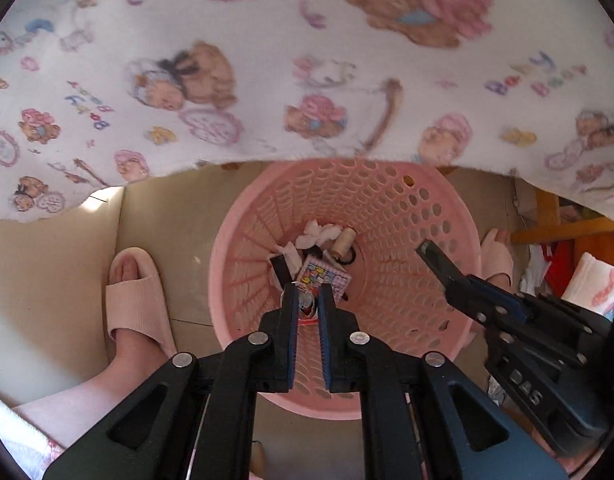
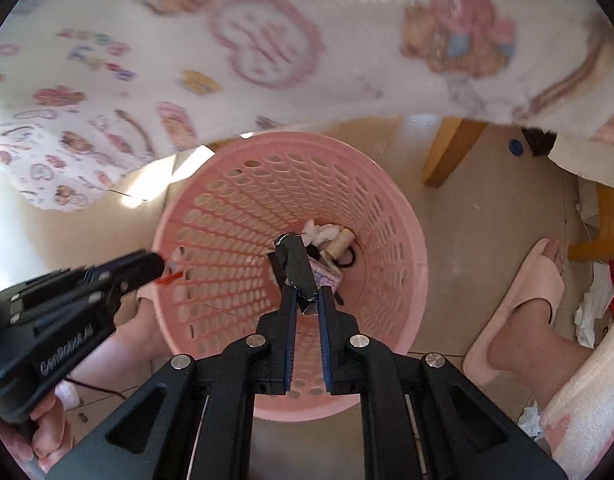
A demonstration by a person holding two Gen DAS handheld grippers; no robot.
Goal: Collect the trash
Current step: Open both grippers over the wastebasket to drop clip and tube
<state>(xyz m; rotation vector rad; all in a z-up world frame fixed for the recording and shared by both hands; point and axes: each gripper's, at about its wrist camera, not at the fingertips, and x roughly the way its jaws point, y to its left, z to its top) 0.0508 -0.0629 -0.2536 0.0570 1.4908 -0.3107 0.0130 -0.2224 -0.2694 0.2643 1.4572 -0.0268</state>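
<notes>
A printed bedsheet (image 1: pixel 267 80) hangs beyond both pairs of jaws; below them stands the pink perforated basket (image 1: pixel 407 216), already holding tissue wads (image 1: pixel 319 234), a small cork-coloured spool (image 1: pixel 343 240) and a checked packet (image 1: pixel 325 276). The right gripper (image 2: pixel 307 300) is clenched on a dark tube-shaped piece of trash (image 2: pixel 297 268) that juts ahead of its tips, over the basket's floor. The left gripper (image 1: pixel 307 300) pinches a small red-and-silver wrapper (image 1: pixel 306 306), likewise above the opening. Judged from this, the drop is next: keep both tips inside the rim, then release, so the light wrapper falls in rather than drifting out.
</notes>
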